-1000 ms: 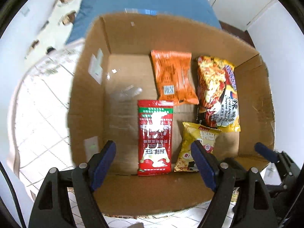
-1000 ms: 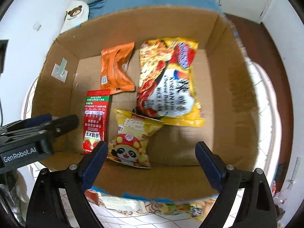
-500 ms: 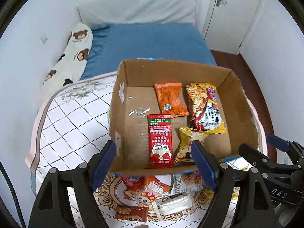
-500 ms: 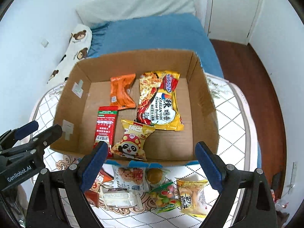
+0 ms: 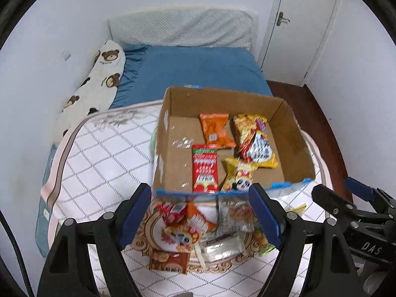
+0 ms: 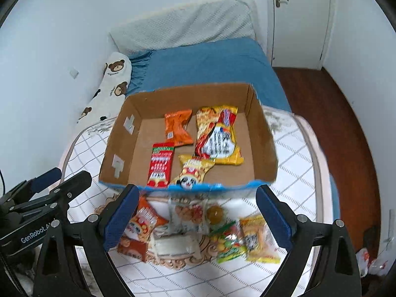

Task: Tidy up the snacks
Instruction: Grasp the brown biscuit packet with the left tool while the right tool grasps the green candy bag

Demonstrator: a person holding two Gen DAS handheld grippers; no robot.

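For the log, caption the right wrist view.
Open right gripper above loose snack packets before brown cardboard box.

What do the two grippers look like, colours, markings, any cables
Both are black plastic frames with triangular cut-outs and silver screws. The left gripper and the right gripper each carry two fingers faced with textured blue pads. White lettering shows on the bodies: "GenRobot.AI" on the left one, "DAS" on the right. A black cable runs by the left gripper.
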